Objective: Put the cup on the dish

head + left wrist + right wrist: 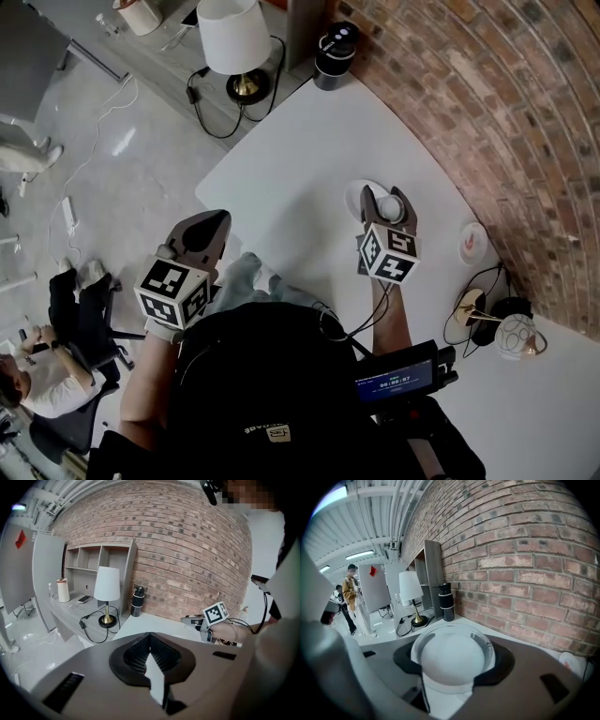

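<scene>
A small white cup [385, 205] sits between the jaws of my right gripper [387, 200], which is shut on it. The cup hangs over the near right part of a white round dish [360, 193] on the white table [309, 141]. In the right gripper view the cup [452, 660] fills the gap between the jaws of the right gripper [453, 641]. My left gripper [208, 231] is shut and holds nothing, out past the table's left edge over the floor. In the left gripper view its jaws [150, 641] meet, and the right gripper [206, 620] shows far off.
A black flask [335, 54] stands at the table's far corner, and a white lamp [234, 42] stands on the grey desk beyond. A small white saucer with a red mark [472, 242] lies by the brick wall. Cables and a gold object [473, 307] lie at the right. A seated person [37, 370] is at lower left.
</scene>
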### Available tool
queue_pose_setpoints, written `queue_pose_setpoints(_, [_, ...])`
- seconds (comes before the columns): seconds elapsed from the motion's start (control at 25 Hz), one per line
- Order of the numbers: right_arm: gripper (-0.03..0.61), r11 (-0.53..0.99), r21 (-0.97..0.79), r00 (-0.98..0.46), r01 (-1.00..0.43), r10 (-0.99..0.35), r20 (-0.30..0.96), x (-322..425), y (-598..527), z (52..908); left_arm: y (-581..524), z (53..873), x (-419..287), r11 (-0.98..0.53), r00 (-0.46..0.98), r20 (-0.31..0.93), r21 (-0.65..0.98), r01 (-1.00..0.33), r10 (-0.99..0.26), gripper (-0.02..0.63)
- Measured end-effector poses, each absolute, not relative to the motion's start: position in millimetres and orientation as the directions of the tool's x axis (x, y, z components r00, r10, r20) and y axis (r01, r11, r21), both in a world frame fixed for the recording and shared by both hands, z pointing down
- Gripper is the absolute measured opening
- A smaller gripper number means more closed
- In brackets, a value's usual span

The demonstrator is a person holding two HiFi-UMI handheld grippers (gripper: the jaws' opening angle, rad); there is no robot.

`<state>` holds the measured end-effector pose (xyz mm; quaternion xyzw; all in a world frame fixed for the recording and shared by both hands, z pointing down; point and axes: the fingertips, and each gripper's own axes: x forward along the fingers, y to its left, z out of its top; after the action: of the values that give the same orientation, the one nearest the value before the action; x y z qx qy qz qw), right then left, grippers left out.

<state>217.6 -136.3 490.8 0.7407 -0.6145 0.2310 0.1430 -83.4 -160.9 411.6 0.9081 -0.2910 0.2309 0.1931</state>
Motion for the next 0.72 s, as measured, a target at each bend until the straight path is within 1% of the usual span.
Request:
queue_pose_setpoints(0.2, [0.256, -0.160, -0.042, 0.114, -0.986, -0.840, 0.531, 215.0, -145.5, 504.0, -156.0, 415.8, -92.5, -0.722, 0.695, 0.546, 0.217, -0.657, -0.468, 0.005])
queue_pose_setpoints(0.72, [0.256, -0.125, -0.030, 0.086, -0.992, -0.818, 0.568, 214.9, -149.8, 541.0, -139.7, 423.1, -114.8, -0.651, 0.622, 0.584, 0.199, -0.733, -0.522, 0.005])
